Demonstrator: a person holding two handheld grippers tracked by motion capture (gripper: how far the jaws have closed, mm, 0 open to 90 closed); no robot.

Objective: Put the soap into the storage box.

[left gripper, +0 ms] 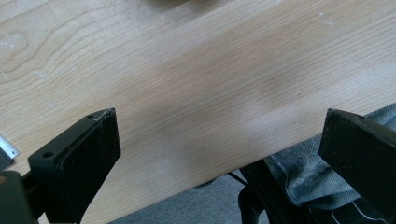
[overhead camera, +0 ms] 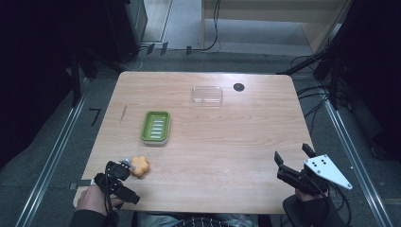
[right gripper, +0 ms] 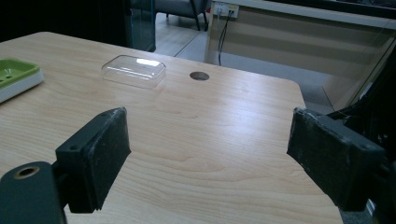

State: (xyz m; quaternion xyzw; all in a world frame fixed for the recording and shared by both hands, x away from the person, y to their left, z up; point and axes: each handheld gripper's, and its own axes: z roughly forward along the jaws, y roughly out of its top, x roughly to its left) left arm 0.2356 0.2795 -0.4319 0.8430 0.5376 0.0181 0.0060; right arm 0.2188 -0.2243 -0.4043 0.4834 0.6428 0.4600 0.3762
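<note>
High view: a pale wooden table (overhead camera: 227,142) with rounded corners fills the middle, grey floor on all sides and metal rails running along its left and right flanks. A green soap dish (overhead camera: 156,126) lies left of centre, well clear of every edge. A clear plastic lid (overhead camera: 207,94) rests near the far edge, with a dark round cable hole (overhead camera: 239,87) just to its right. An orange flower-shaped piece (overhead camera: 140,166) sits near the front-left corner, close to the near edge. The left gripper (overhead camera: 124,166) is low over that corner, just beside the orange piece on its left; whether it touches the piece I cannot tell. In the left gripper view its jaws stand wide apart with nothing between them, over bare wood and the table's near edge, with denim fabric (left gripper: 303,172) below that edge. The right gripper (overhead camera: 293,160) is over the front-right corner, jaws spread and empty, pointing toward the far side. The right gripper view looks across to the lid, the hole and a corner of the soap dish. A wide stretch of bare wood lies between the two grippers and across the table's centre and right half.
</note>
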